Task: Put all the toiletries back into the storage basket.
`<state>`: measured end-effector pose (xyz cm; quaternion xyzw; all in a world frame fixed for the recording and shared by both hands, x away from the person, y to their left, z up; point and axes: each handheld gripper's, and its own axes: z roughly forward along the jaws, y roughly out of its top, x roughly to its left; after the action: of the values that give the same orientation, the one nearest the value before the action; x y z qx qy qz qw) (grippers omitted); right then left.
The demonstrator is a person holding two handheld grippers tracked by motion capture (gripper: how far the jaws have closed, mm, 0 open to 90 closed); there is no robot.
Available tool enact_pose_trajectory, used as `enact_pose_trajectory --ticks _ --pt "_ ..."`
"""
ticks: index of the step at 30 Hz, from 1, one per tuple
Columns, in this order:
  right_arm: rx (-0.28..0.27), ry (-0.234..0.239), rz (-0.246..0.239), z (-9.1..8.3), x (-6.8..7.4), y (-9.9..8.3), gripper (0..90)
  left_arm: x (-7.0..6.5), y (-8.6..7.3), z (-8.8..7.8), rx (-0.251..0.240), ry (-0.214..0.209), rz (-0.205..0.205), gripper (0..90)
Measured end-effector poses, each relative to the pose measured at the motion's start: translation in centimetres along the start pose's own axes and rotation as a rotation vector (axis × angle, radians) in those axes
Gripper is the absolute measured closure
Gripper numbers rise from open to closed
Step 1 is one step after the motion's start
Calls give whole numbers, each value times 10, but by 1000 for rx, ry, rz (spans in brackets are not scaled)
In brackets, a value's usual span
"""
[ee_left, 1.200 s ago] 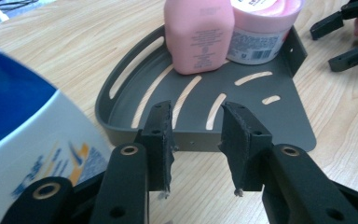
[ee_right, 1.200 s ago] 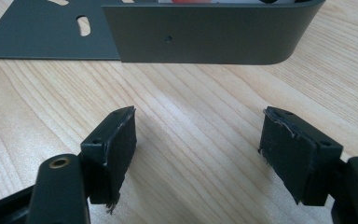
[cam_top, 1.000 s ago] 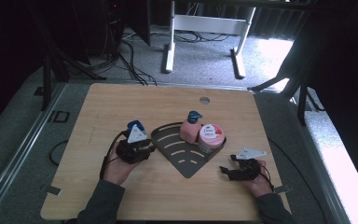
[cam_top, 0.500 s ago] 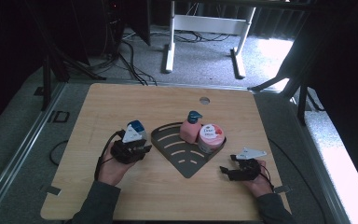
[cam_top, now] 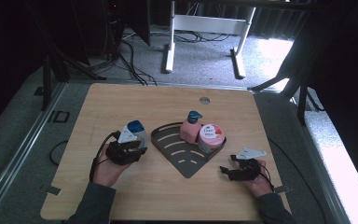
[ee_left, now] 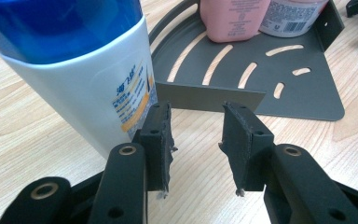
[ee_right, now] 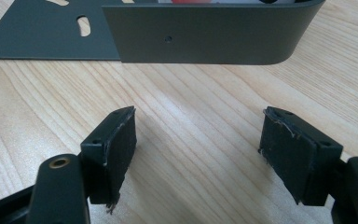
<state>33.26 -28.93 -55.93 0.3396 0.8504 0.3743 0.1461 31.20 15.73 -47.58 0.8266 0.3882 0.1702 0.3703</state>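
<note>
From above, my left tool (cam_top: 129,150) sits on the wooden surface (cam_top: 168,100) just beside the white bottle with a blue cap (cam_top: 135,132), which stands left of the dark corner tray (cam_top: 185,158); a pink pump bottle (cam_top: 189,128) and a round jar (cam_top: 211,136) stand in the tray, and my right tool (cam_top: 228,171) rests near the tray's right edge. Along my left tool (ee_left: 196,135), its jaws have just been opening with nothing between them, the bottle (ee_left: 93,84) touching the outside of one. Along my right tool (ee_right: 198,140), the jaws stand wide apart over bare wood, facing the tray's wall (ee_right: 205,35).
</note>
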Motion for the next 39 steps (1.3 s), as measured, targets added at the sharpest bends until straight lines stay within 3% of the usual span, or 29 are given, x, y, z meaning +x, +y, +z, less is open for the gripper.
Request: enact_pose_trajectory --ticks 18,24,39 --pt "2 0 -2 1 0 1 265 17 -8 -7 43 26 -73 613" --pt "1 0 -2 1 0 1 265 20 -9 -10 36 36 -90 599" --pt "1 0 -1 1 0 1 265 29 -1 -5 26 102 -104 430"
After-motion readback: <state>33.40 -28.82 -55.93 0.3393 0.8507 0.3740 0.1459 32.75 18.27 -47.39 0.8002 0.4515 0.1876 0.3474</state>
